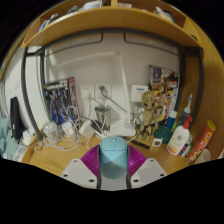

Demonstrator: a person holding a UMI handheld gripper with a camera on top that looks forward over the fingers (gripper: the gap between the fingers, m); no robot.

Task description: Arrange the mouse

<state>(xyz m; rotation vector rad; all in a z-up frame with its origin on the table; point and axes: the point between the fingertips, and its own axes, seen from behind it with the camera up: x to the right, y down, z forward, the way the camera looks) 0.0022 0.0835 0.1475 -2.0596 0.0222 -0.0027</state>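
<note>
A light blue computer mouse (pixel 113 160) sits between the two fingers of my gripper (pixel 113 165), held up above the wooden desk (pixel 60 160). The magenta pads (pixel 92 161) press against both of its sides. The mouse points forward, its front end toward the back wall. The fingers are shut on it.
White cables and chargers (pixel 65 128) lie at the back of the desk. A wooden figure (pixel 148 110) stands at the back right next to white bottles (pixel 180 135) and an orange tube (pixel 204 138). A wooden shelf (pixel 110 22) runs overhead.
</note>
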